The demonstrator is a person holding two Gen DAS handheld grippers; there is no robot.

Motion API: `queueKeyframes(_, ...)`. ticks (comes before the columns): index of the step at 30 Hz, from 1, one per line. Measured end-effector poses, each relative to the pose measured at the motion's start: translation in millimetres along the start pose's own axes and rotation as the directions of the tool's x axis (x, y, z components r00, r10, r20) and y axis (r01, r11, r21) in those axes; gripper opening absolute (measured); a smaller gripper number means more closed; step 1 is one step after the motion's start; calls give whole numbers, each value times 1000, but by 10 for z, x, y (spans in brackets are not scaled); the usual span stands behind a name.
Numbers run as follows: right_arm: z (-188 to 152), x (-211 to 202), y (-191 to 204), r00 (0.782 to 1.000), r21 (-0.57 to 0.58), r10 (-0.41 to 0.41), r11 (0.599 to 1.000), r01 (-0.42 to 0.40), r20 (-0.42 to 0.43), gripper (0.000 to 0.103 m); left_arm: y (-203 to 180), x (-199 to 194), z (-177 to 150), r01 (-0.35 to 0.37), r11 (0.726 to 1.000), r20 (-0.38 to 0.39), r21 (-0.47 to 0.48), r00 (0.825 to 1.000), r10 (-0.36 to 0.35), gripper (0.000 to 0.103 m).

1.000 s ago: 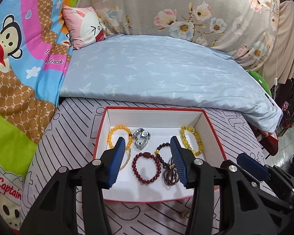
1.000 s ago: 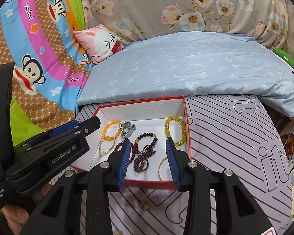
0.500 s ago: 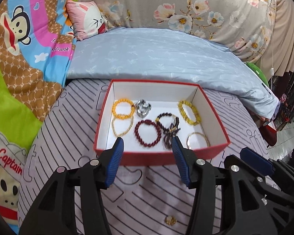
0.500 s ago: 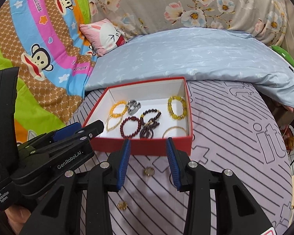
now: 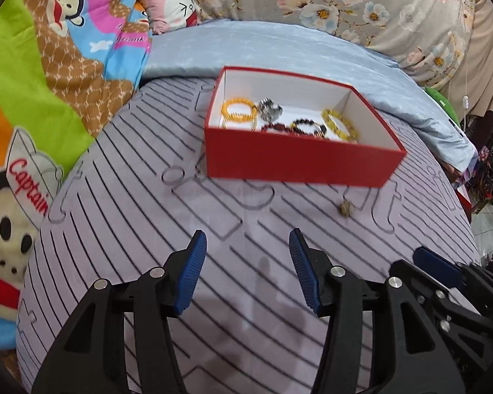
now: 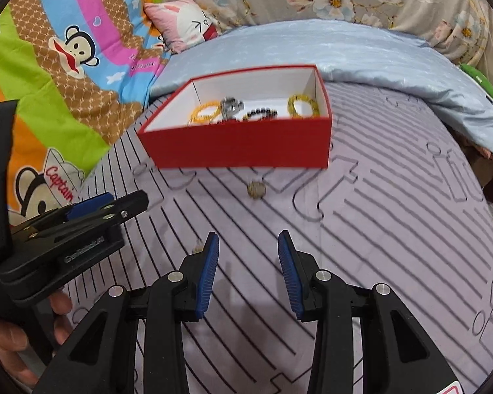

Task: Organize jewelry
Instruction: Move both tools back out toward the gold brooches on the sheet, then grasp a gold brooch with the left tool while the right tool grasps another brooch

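Both claws, left claw [image 5: 247, 271] and right claw [image 6: 248, 271], have backed away from the red box [image 5: 299, 161], gaping and empty, so the small ornament [image 6: 256, 190] could sink into the soft striped bedcover [image 6: 394, 229] when pinched.

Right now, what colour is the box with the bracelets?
The box is red outside, white inside; the right wrist view shows it best.

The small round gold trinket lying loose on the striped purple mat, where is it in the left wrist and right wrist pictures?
Left wrist view: the small round gold trinket lies right of centre, on the striped purple mat below the box's right end.
Right wrist view: the trinket lies at centre, just below the box's front wall.
Shared landmark: the open red cardboard box holding bead bracelets.
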State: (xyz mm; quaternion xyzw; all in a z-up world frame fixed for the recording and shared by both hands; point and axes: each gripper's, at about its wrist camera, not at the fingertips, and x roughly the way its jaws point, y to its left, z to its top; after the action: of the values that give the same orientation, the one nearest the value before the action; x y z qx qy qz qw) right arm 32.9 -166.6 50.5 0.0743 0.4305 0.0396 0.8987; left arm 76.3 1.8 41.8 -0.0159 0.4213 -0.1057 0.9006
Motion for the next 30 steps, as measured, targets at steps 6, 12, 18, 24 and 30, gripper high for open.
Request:
queueKeyframes(6,-206,20,-168,999,34,-30,999,31,-36,37,-209,-127,-304,41,997,-6,72,999,-41,58)
queueKeyframes(12,-236,-32,-331,998,76,-51,996,53,-34,37,-461,12,-356,81,992,-41,98,996,-77,58)
queueKeyframes(18,-213,-44,-368,998,83,-53,995,55,-29,38,-562,193,-321,63,992,-52,106,997,-58,51)
queueKeyframes(24,-167,5,-349,999,75,-42,996,44,-31,38,-537,305,-318,49,993,-67,104,997,-42,17)
queueKeyframes(30,-25,126,-268,999,55,-24,998,26,-30,38,-404,280,-311,45,995,-62,85,997,-40,9)
